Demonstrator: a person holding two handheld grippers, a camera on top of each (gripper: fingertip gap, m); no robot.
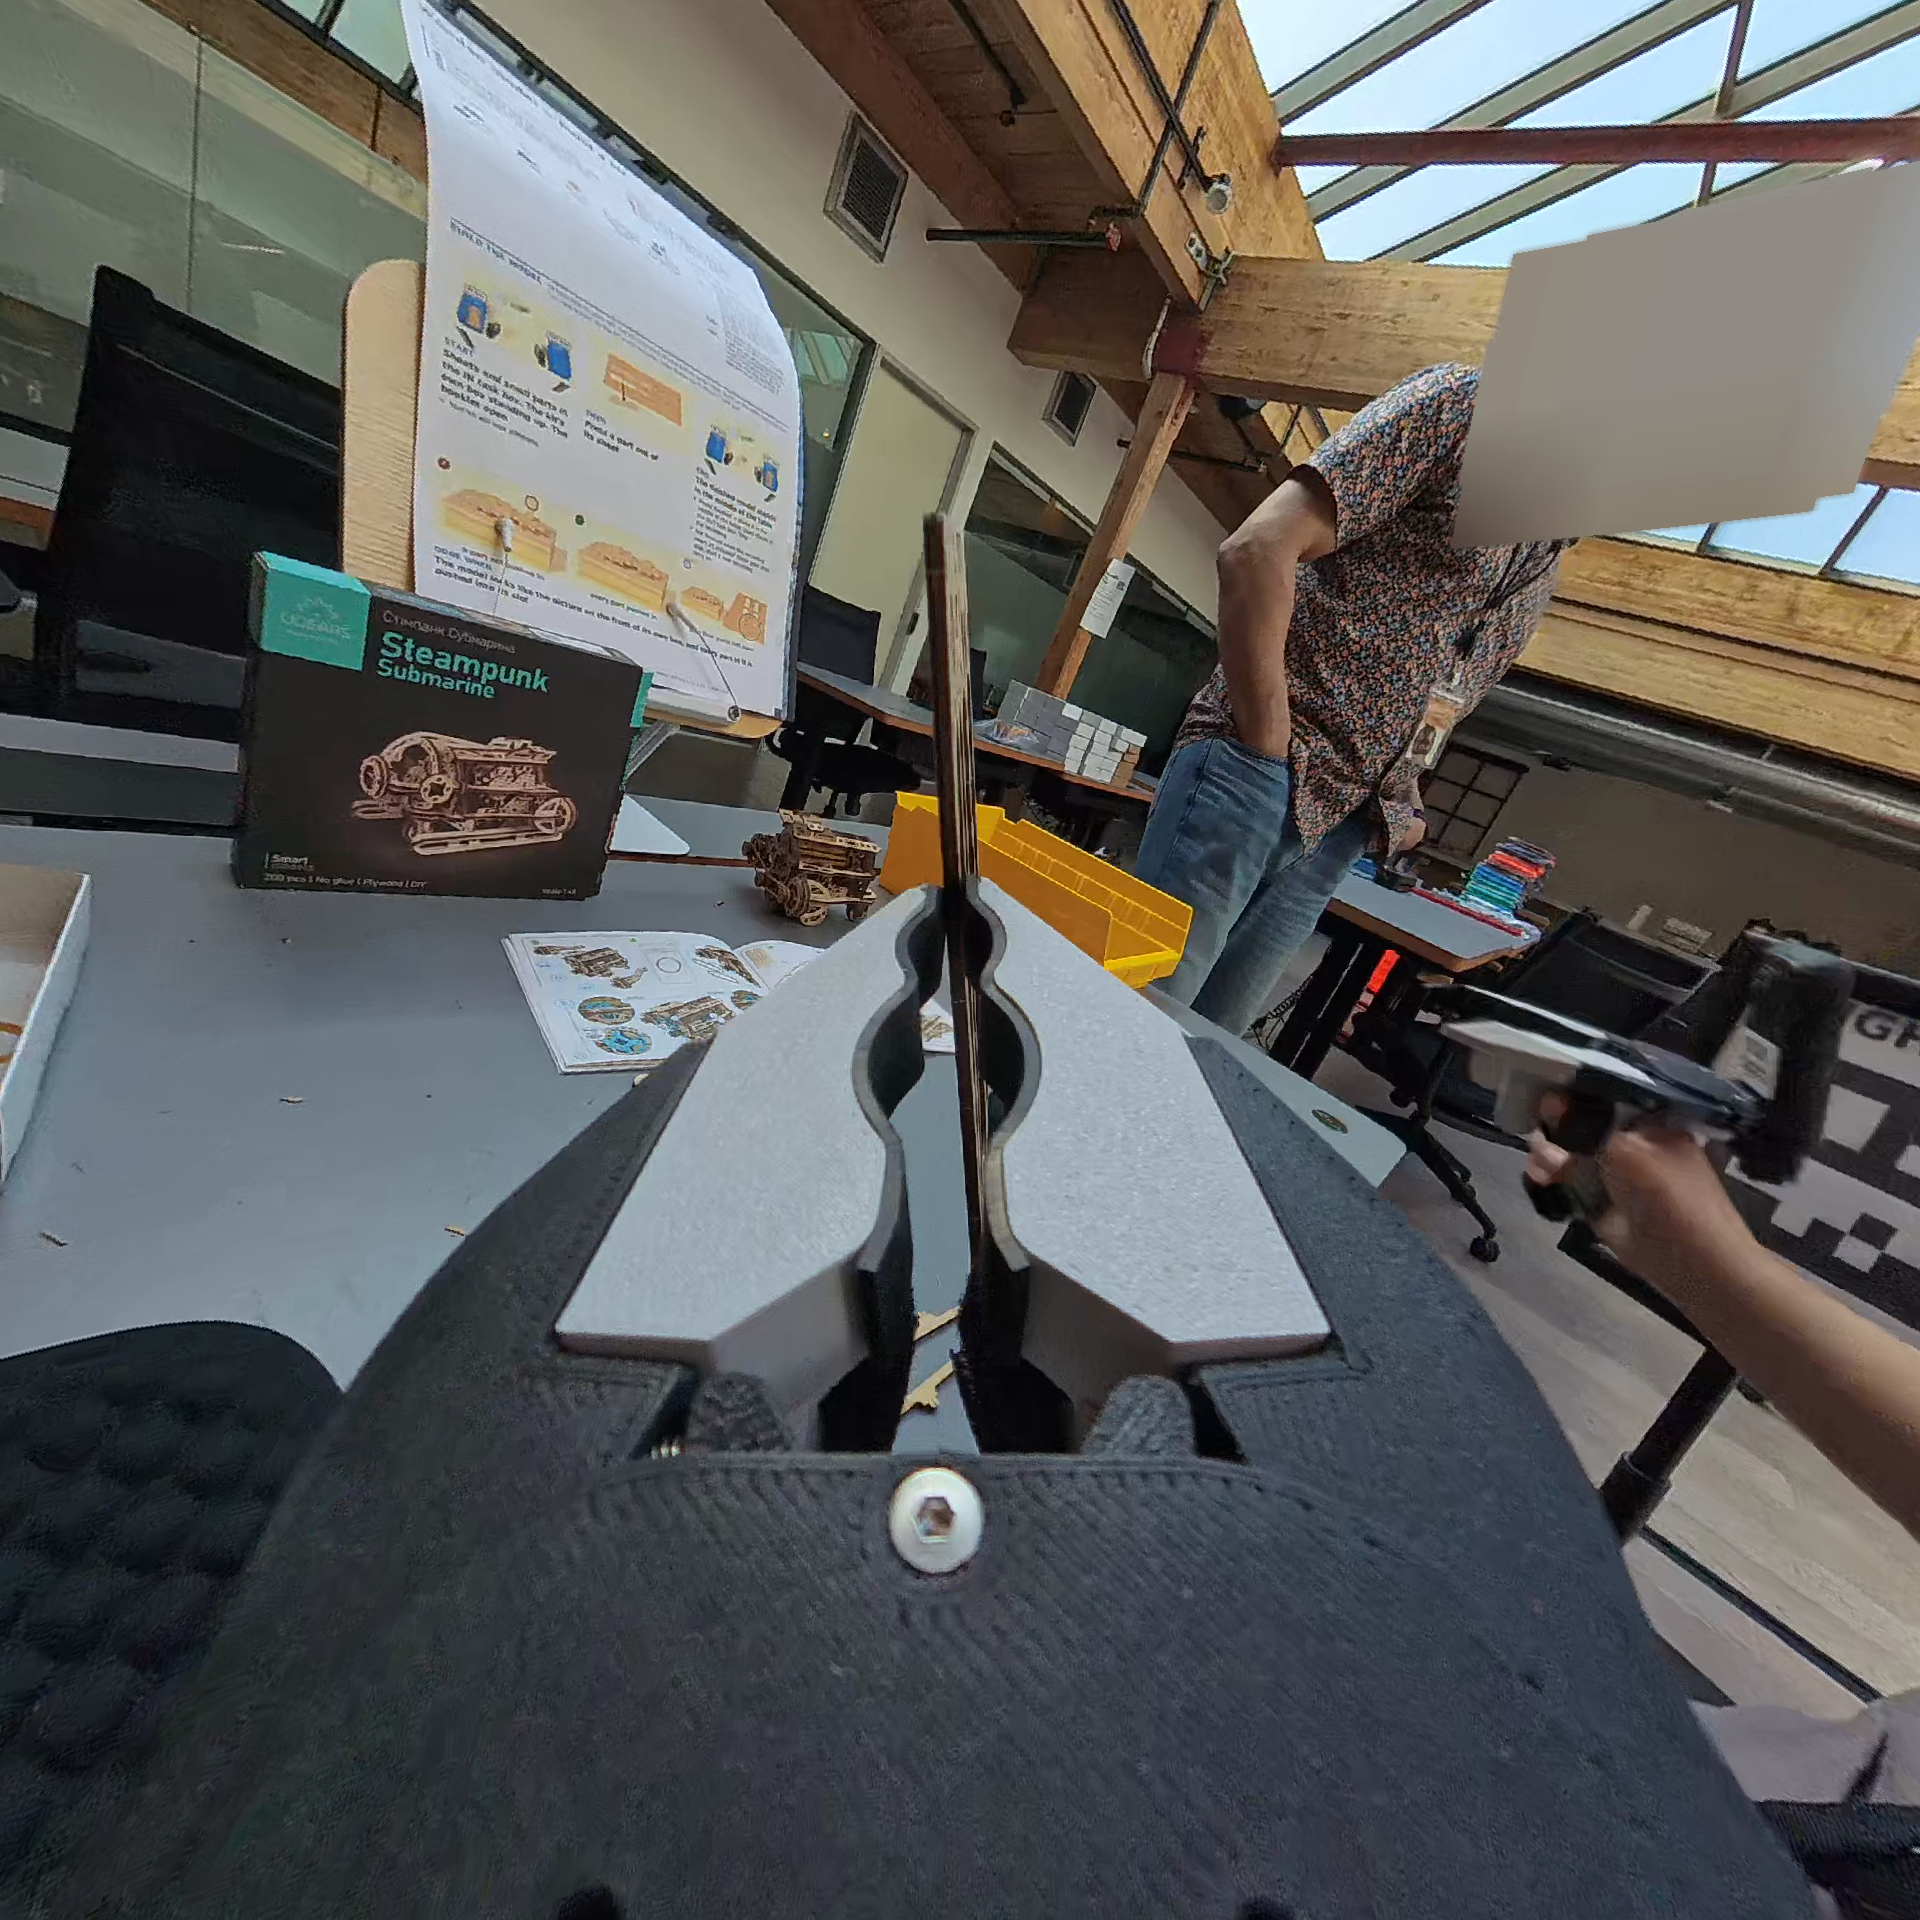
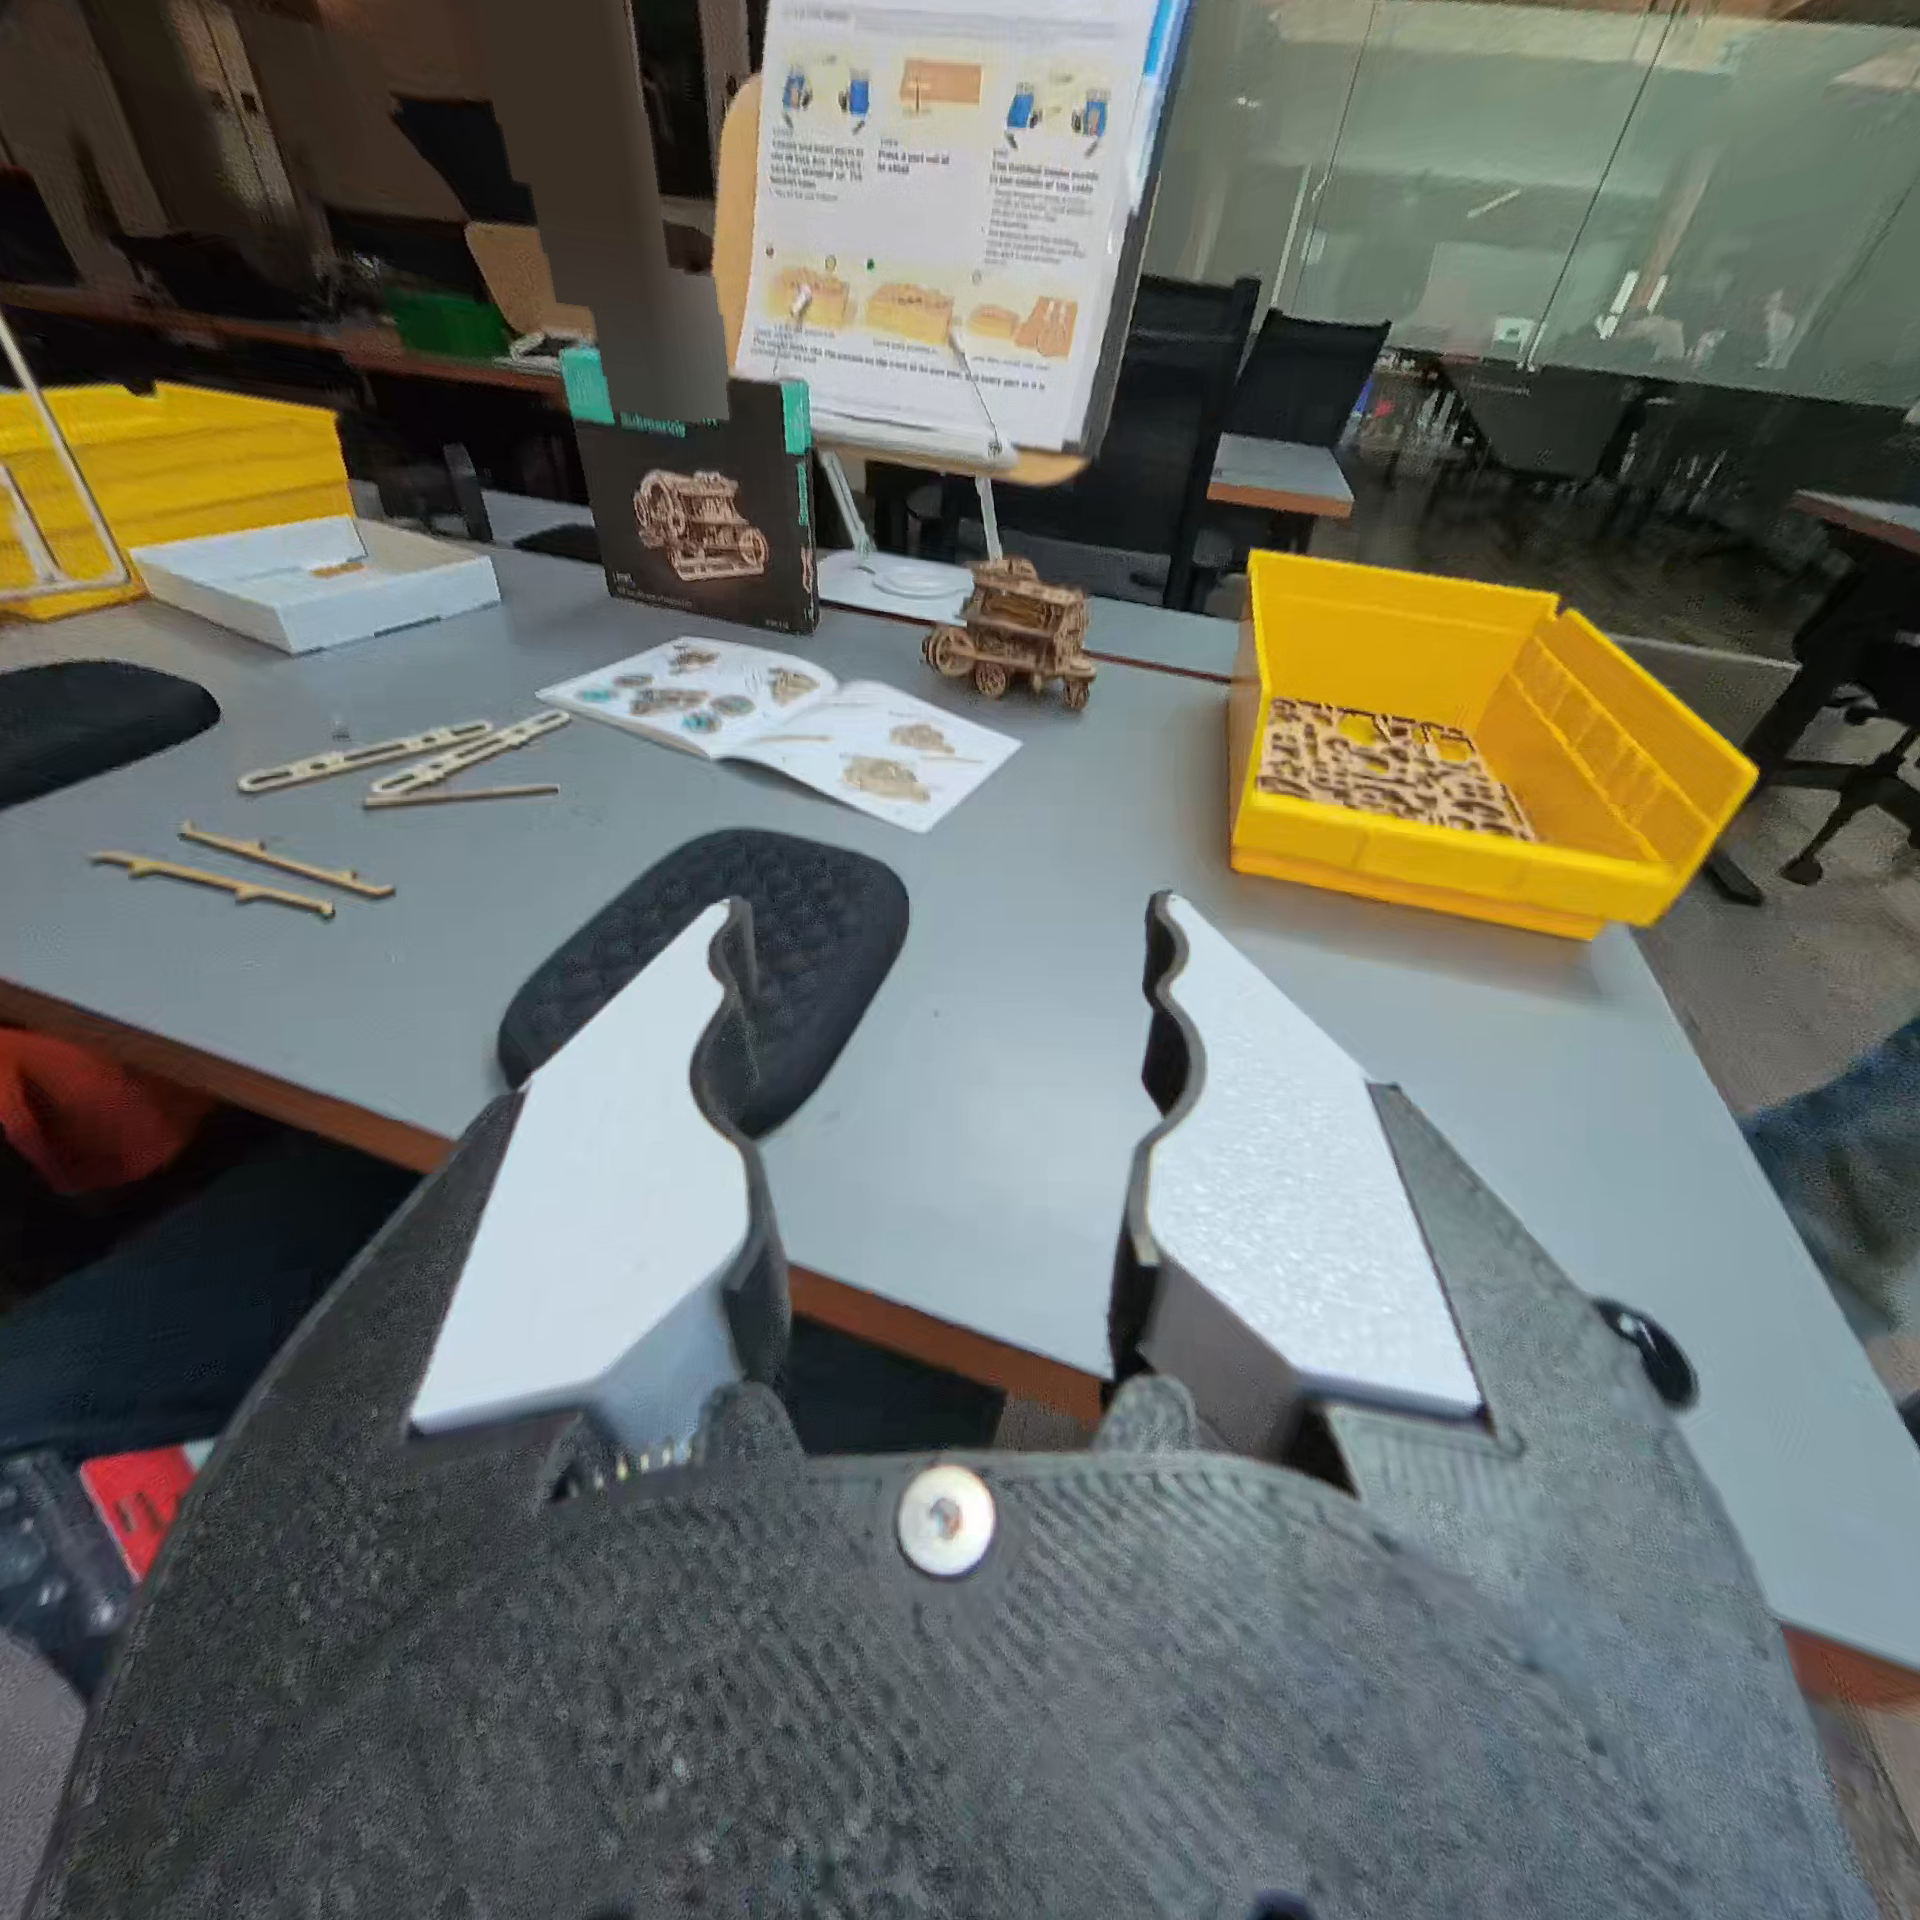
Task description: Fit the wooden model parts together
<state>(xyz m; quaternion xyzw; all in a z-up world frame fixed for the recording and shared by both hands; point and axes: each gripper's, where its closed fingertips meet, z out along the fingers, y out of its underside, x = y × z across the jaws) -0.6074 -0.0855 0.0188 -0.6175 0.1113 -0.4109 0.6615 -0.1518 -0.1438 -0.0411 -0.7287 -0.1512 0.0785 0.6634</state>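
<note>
Left gripper [image 1: 951, 914]: fingers clamped on thin wooden sheet [image 1: 951, 727], held edge-on. Right gripper [image 2: 940, 909]: fingers apart, above grey counter [image 2: 1091, 883].

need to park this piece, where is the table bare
Bare: the grey stretch between the black pad and the yellow bin, below the booklet. Crowded: the left side, with loose wooden strips.

The left gripper [image 1: 951, 914] is raised above the table [image 1: 260, 1091], fingers pinched on a thin wooden sheet [image 1: 951, 727] standing edge-on. The right gripper [image 2: 940, 914] hovers over the table's near edge, fingers spread wide apart, nothing between them.
</note>
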